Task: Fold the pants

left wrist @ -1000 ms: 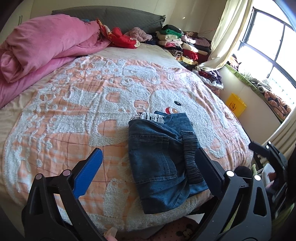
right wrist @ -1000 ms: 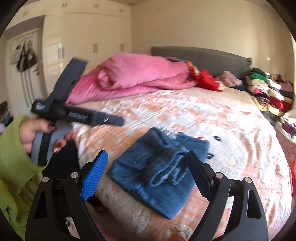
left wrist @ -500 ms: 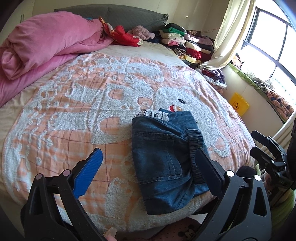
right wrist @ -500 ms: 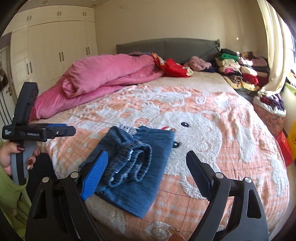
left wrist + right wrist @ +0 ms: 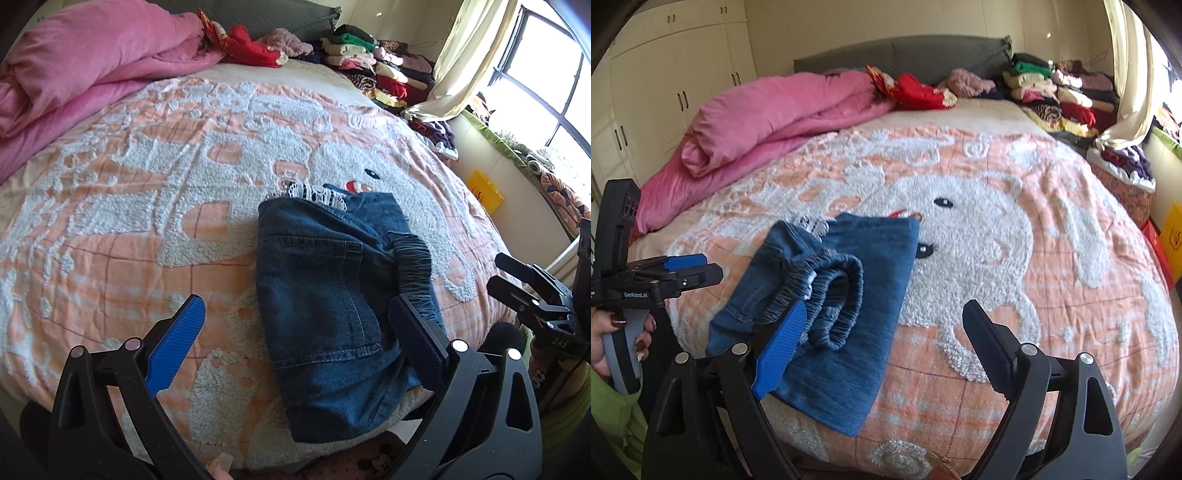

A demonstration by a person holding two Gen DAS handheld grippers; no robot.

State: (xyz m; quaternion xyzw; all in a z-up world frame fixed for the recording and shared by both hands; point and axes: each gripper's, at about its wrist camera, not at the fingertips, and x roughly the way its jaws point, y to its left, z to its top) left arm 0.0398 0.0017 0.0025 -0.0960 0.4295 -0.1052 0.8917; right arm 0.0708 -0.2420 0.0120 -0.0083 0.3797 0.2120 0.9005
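Blue denim pants (image 5: 328, 302) lie folded into a compact rectangle near the front edge of the bed, with the gathered elastic waistband (image 5: 413, 269) on top. They also show in the right wrist view (image 5: 827, 306). My left gripper (image 5: 295, 328) is open and empty, held above the bed's front edge with the pants between and beyond its fingers. My right gripper (image 5: 882, 332) is open and empty, to the right of the pants. It also appears at the right edge of the left wrist view (image 5: 535, 302). The left gripper appears at the left edge of the right wrist view (image 5: 657, 277).
The bed carries an orange and white cartoon blanket (image 5: 147, 184). A pink duvet (image 5: 85, 70) is rolled at the far left. Stacks of folded clothes (image 5: 373, 62) sit at the far right by the grey headboard. A yellow box (image 5: 484, 190) stands on the floor by the window.
Both grippers have drawn back a little from the pants and stay open. The right wrist view has swung right, from the wardrobe toward the bed. The pants have not moved.
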